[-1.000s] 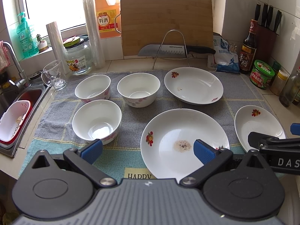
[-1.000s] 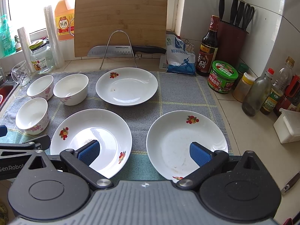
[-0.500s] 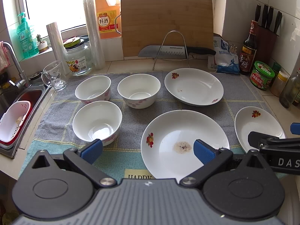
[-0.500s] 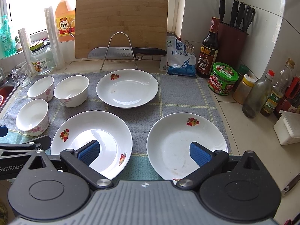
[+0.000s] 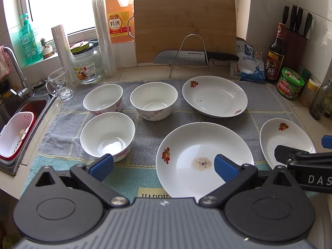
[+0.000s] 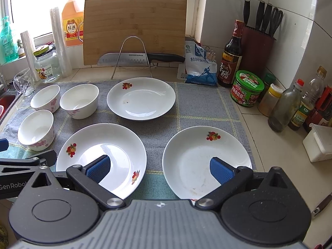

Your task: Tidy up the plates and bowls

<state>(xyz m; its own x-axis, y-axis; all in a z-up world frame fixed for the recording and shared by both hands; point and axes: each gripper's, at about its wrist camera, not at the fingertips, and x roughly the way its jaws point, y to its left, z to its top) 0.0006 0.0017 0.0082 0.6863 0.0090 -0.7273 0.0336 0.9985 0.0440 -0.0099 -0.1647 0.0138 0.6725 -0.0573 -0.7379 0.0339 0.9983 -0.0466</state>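
change: honestly not much. Over the last second both views have slid back and up a touch, so the dishes sit a bit lower in frame than they did. Nothing on the towel has shifted.

meaning: the sorting hasn't started yet, I'd say. All six dishes lie apart, nothing stacked, nothing gripped.

landmark: the bamboo cutting board (image 5: 184,27) leaning at the back wall, with a knife (image 5: 195,57) on a wire rack in front of it.

bowls: three of them, in front of and left of the board. Back-left bowl (image 5: 103,97) and back-middle bowl (image 5: 154,100) sit side by side; the near bowl (image 5: 107,136) is closer to the camera, just beside both.

plates: far plate (image 5: 214,95) is right in front of the board. Middle plate (image 5: 204,158) is nearer to the camera, with a brownish crumb patch in it. Right plate (image 6: 207,159) is off to the right of that one.

left gripper (image 5: 164,166): jaws wide apart, holding nothing, hovering at the near edge of the grey towel (image 5: 149,130), pointing between the near bowl and the middle plate.

right gripper (image 6: 159,167): same deal, jaws spread and empty, level, aimed at the gap between the middle plate and the right plate.

guess: stacking either the plates or the bowls looks like the opener, can't tell which.
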